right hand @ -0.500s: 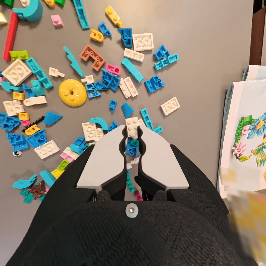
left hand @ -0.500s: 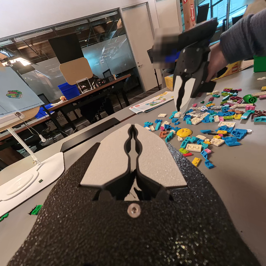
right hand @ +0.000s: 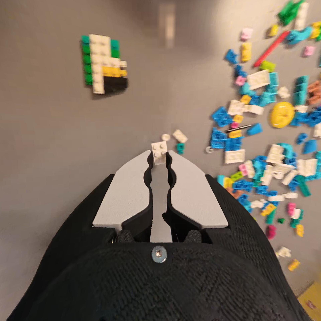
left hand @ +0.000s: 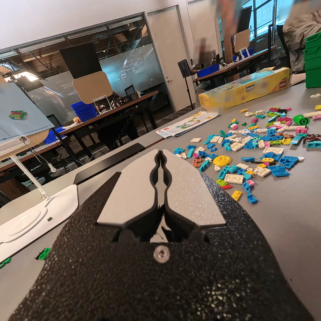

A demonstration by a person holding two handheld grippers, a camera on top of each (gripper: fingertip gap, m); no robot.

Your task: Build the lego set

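My right gripper [right hand: 158,152] is shut on a small white plate [right hand: 159,151] and holds it above the grey table [right hand: 52,139]. A part-built model [right hand: 104,64] of green, white, yellow and black bricks lies flat on the table, up and to the left of the held plate. A spread of loose bricks [right hand: 260,147] covers the table to the right. My left gripper [left hand: 160,152] is shut and empty, held low over the table; the loose bricks [left hand: 251,152] lie to its right. The right gripper is out of the left wrist view.
An instruction booklet [left hand: 185,124] and a yellow set box [left hand: 246,90] lie at the table's far side. Green bins [left hand: 312,60] stand at far right. A white lamp base [left hand: 31,213] sits left of my left gripper. A yellow dish piece [left hand: 222,159] lies among the bricks. Tip to tip, the grippers are about 25 cm apart.
My right gripper has lifted the white plate out of the brick pile and swung left toward the part-built model. It has left the left wrist view. My left gripper has barely moved.
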